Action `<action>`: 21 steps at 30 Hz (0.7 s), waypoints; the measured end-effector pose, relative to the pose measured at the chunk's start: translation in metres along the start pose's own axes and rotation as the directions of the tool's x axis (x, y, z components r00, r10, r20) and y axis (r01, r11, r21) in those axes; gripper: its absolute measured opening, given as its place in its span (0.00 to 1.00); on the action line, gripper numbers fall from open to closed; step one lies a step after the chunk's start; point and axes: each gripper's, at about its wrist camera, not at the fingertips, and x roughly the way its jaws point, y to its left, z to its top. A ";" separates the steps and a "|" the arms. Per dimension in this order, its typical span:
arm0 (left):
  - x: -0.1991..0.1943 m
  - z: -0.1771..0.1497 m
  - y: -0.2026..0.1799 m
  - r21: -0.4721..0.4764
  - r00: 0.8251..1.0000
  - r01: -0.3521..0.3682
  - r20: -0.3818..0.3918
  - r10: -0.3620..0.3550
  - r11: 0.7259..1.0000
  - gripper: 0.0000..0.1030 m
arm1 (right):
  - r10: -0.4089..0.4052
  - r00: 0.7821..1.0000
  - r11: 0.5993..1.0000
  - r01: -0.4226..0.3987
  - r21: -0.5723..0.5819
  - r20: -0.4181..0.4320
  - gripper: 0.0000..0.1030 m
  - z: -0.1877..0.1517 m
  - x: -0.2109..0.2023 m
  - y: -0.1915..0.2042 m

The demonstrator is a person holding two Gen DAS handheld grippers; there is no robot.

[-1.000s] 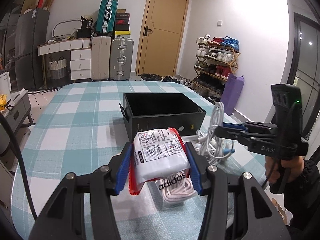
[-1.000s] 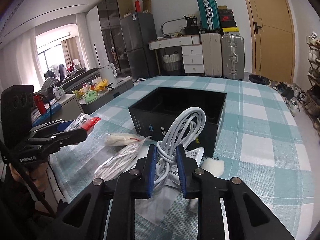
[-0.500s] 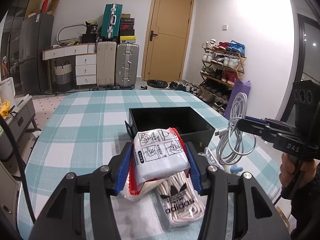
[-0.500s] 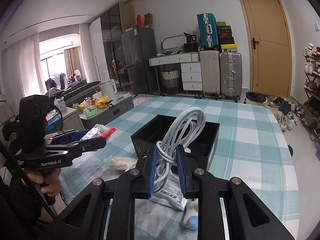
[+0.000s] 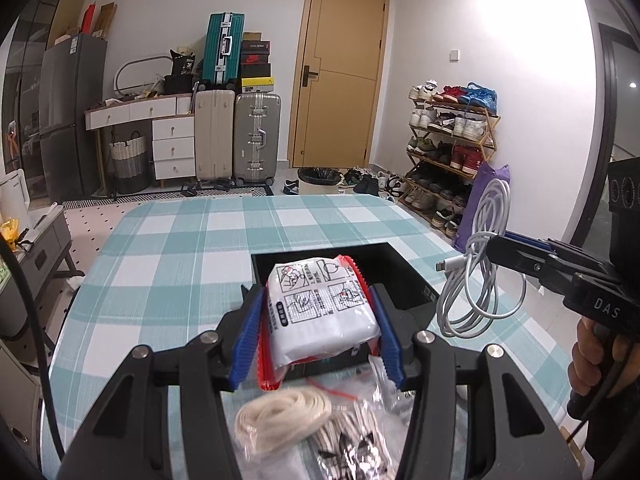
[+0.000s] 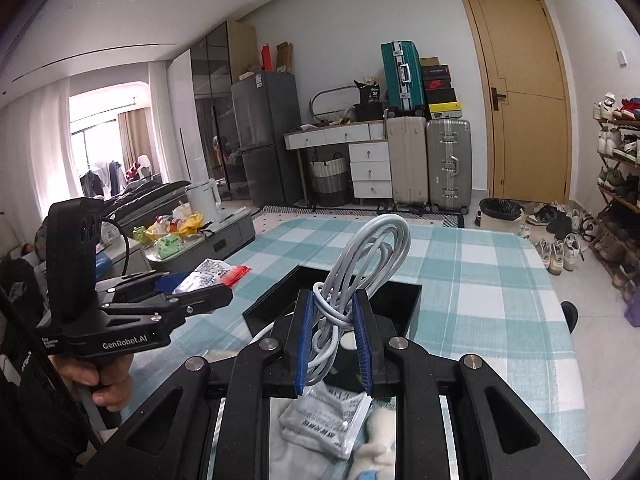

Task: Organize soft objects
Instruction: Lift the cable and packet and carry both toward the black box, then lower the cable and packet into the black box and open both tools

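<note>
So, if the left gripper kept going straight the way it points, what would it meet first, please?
Most likely the open black box: the left gripper, shut on the white packet, points over its near edge, though depth is unclear.

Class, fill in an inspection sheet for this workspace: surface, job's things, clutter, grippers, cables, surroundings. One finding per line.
Surface: table under a teal-and-white checked cloth.
Job's things: open black box; white packet; coiled white cable.
Clutter: cream string bundle, bagged laces, another packet on the cloth near the box.
Grippers: left gripper shut on the white packet; right gripper shut on the coiled white cable; both raised.
Cables: only the coiled one.
Surroundings: suitcases, shoe rack, door.
</note>
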 end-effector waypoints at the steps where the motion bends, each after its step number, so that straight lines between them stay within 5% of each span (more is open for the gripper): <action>1: 0.002 0.001 -0.001 0.004 1.000 -0.003 0.000 0.003 1.000 0.50 | 0.001 1.000 1.000 -0.001 0.003 0.001 0.19 0.002 0.002 -0.001; 21: 0.056 0.020 0.001 -0.014 0.999 0.004 -0.046 -0.005 1.000 0.50 | -0.033 0.999 0.999 0.033 0.017 -0.025 0.19 0.020 0.042 -0.014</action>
